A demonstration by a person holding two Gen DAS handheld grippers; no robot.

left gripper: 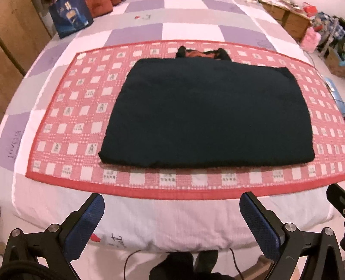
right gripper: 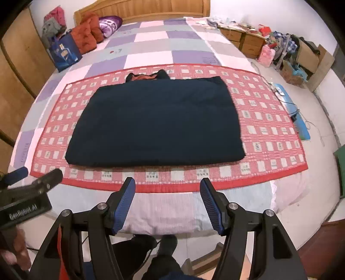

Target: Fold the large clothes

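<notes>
The dark garment (right gripper: 155, 122) lies folded flat on the red mat (right gripper: 269, 137) on the bed (right gripper: 151, 45), so keep both open, empty grippers, left (left gripper: 172, 224) and right (right gripper: 167, 204), clear of it.

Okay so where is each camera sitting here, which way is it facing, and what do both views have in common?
Left wrist: on the left gripper, looking down over the bed's foot at the folded dark garment; open blue pads and the person's feet show.
Right wrist: on the right gripper, aimed likewise; open pads, the person's legs and the left gripper at its left edge show.
Shared: the garment, the red checked mat and the blue bag.
</notes>
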